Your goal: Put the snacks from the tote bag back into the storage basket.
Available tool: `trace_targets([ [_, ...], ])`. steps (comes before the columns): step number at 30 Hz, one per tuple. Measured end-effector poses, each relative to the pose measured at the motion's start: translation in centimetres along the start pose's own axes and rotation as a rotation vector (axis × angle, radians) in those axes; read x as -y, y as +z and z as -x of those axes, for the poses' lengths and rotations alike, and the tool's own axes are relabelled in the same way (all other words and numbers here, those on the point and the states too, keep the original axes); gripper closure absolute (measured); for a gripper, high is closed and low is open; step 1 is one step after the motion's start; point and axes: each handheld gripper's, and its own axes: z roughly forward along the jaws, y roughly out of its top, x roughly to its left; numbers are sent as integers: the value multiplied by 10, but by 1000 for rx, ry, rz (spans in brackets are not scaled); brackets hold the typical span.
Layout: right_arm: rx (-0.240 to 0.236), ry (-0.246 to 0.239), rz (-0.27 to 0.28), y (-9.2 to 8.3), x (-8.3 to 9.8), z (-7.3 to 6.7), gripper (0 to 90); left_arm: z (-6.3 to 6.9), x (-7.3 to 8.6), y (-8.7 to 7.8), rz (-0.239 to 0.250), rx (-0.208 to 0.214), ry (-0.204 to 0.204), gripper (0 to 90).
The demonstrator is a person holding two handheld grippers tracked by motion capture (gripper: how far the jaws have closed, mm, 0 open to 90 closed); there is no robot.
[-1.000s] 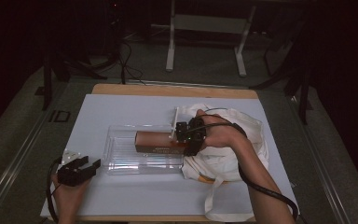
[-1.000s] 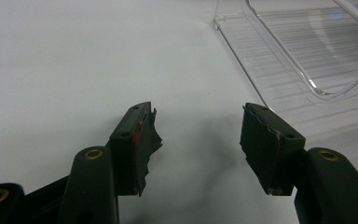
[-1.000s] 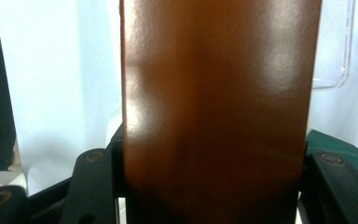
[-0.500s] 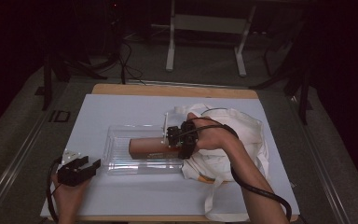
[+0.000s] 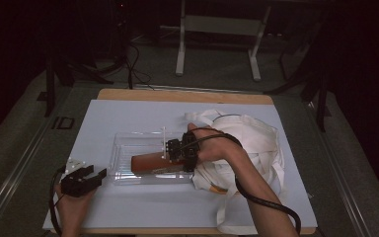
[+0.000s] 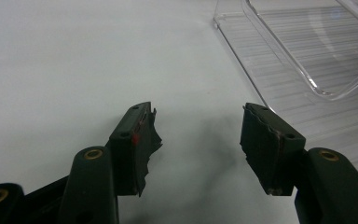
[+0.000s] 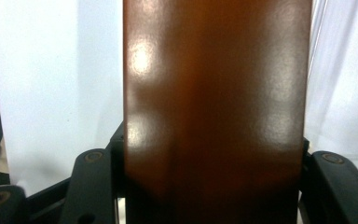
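A dim lab or recording studio: a pale sheet covers the surface (image 5: 128,118), with black cables (image 5: 133,69) and metal stand legs (image 5: 217,44) on the grey floor behind.

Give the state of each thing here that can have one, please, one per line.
Left hand-held gripper: open, holding nothing, over the white mat.
Right hand-held gripper: shut on the brown box.
Brown box: held over the clear tray.
Clear tray: open.
Cloth bag: crumpled, lying flat.

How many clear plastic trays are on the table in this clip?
1. The clear plastic tray lies mid-table on the white mat, left of the white cloth bag. The right gripper holds a brown box over it. More could be hidden inside the bag.
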Motion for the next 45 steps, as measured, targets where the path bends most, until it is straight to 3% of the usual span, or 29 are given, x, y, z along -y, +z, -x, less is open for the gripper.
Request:
trace_targets([
  [6,-24,0,3,2,-8,0,417,0,0,0,-1,1,-2,438],
  [12,-45,7,40,-2,-14,2,412,0,0,0,-3,0,-1,438],
  [23,-62,7,29,6,-22,1,393,0,0,0,-4,1,-3,435],
  [33,-101,19,45,10,-18,-1,266,0,0,1,-6,-2,-1,433],
  [37,-107,27,17,13,-10,-1,260,0,0,1,-6,-1,-1,430],
  [45,-116,51,35,17,2,1,260,0,0,1,-6,-1,-1,430],
])
